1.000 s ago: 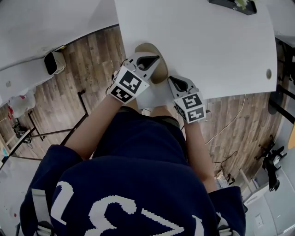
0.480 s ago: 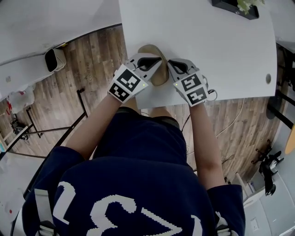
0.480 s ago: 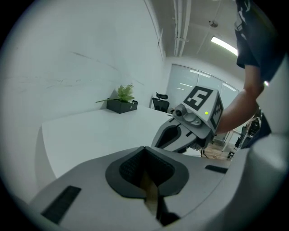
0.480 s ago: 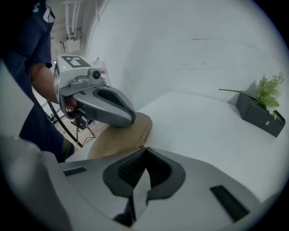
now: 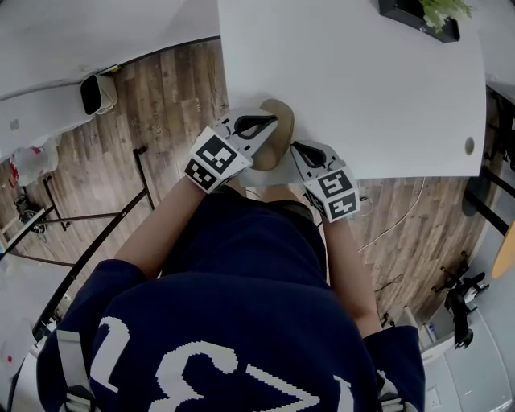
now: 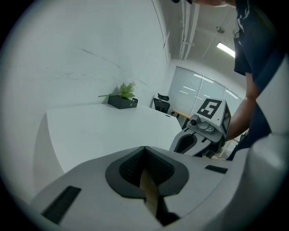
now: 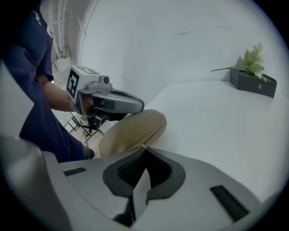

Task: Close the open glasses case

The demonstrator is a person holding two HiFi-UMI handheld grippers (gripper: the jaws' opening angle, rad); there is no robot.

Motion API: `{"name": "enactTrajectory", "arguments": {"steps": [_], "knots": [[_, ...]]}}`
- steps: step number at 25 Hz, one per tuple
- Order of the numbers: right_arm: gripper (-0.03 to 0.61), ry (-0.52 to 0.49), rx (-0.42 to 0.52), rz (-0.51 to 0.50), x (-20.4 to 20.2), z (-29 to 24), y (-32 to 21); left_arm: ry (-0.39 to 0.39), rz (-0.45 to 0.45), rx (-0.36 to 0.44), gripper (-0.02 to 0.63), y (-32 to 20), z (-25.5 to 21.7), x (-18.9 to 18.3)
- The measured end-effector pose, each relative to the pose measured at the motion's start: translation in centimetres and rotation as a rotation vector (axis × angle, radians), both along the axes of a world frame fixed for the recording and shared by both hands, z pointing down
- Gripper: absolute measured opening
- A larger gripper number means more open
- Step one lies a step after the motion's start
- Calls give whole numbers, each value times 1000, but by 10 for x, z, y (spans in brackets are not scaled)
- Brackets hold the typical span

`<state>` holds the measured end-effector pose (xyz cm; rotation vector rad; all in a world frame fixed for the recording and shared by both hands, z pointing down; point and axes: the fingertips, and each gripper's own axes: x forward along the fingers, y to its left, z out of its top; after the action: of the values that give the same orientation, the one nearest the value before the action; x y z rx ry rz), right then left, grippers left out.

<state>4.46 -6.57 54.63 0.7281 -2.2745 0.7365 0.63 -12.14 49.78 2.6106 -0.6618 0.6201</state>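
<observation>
The tan glasses case [image 5: 282, 121] lies at the near edge of the white table [image 5: 362, 80]. In the right gripper view the glasses case [image 7: 133, 128] has its lid down, with only a thin seam along its side. My left gripper [image 5: 272, 122] lies on top of the case with its jaws together; in its own view the left gripper [image 6: 144, 149] shows a tan sliver of the case through the slit. My right gripper [image 5: 296, 147] is shut and holds nothing, just right of the case at the table edge. The left gripper view shows this right gripper [image 6: 185, 142] close by.
A black planter with a green plant [image 5: 418, 16] stands at the table's far corner. A round hole [image 5: 469, 146] sits near the table's right edge. Below the table is wooden floor, with a small white device [image 5: 95, 92] at the left.
The right gripper went forward beside the case half a second ago and has since drawn back to the table edge. The left gripper stays on the case.
</observation>
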Motion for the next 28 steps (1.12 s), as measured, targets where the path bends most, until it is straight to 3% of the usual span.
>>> {"name": "enactTrajectory", "arguments": {"steps": [7, 11, 16, 19, 23, 25, 28], "knots": [[21, 50, 90, -71, -2, 4, -77, 5, 12, -7, 12, 0, 0, 2], [21, 78, 99, -117, 1, 0, -81, -29, 67, -35, 12, -1, 0, 8], [21, 110, 44, 14, 47, 3, -43, -122, 145, -49, 12, 6, 7, 12], [21, 87, -19, 124, 66, 6, -15, -74, 173, -72, 12, 16, -10, 22], [21, 26, -87, 256, 71, 5, 7, -42, 285, -217, 12, 56, -14, 51], [21, 1, -103, 274, 67, 3, 17, -69, 329, -269, 12, 74, -6, 57], [21, 9, -92, 226, 65, 1, 27, -76, 335, -268, 12, 82, -1, 58]]}}
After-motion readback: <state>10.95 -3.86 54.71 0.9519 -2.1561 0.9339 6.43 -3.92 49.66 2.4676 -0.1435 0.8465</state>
